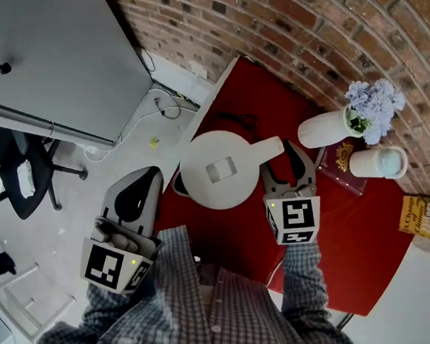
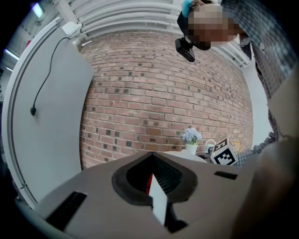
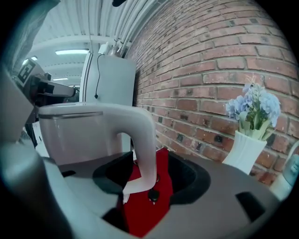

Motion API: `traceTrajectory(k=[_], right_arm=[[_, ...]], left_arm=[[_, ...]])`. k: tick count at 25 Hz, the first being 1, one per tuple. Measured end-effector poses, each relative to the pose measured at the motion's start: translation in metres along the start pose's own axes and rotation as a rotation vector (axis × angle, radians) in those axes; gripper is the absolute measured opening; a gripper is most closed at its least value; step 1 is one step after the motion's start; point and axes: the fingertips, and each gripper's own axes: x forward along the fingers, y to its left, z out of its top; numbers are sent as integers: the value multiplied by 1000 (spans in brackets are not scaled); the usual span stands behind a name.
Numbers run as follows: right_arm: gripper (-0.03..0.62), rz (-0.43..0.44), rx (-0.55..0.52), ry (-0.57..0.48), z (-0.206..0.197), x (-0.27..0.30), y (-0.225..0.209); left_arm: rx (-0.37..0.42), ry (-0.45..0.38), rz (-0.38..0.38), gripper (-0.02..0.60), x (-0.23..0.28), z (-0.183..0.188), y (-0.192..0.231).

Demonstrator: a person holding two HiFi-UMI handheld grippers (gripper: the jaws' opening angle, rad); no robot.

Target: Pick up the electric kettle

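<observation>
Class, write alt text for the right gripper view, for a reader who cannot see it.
The handle of a white electric kettle stands between the open jaws of the right gripper, above a red table. Behind, a brick wall and, at right, a white vase of pale blue flowers.

Red table (image 1: 360, 244) — on it white kettle (image 1: 219, 168), flower vase (image 1: 326, 128), dark book (image 1: 343, 162)

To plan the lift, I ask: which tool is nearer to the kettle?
Right. The right tool has open jaws around the kettle handle; the left tool hangs apart, beyond the table edge.
</observation>
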Motion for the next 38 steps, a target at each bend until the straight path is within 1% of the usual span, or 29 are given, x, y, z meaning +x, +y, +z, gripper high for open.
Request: traceTrajectory(k=[4, 10, 13, 15, 16, 18, 24, 27, 34, 38], right_arm=[[225, 25, 10, -22, 5, 11, 3], [225, 61, 23, -75, 12, 21, 2], [216, 80, 22, -94, 13, 26, 3], [164, 81, -14, -109, 15, 29, 6], [124, 79, -27, -123, 17, 30, 8], [129, 72, -30, -150, 21, 30, 8], [135, 64, 62, -191, 20, 26, 7], [139, 73, 79, -206, 24, 25, 8], [146, 77, 149, -192, 19, 23, 5], [149, 76, 187, -186, 19, 20, 1]], left_arm=[[-20, 10, 23, 0, 4, -4, 7], [-23, 25, 47, 0, 6, -9, 12], [-43, 27, 59, 0, 6, -12, 16], [-50, 33, 68, 0, 6, -15, 18], [-50, 36, 71, 0, 6, -16, 19], [-49, 41, 75, 0, 7, -19, 19], [-38, 58, 78, 0, 7, -26, 22], [-31, 73, 70, 0, 10, -31, 21], [19, 129, 51, 0, 10, -45, 24], [51, 187, 43, 0, 7, -63, 28]])
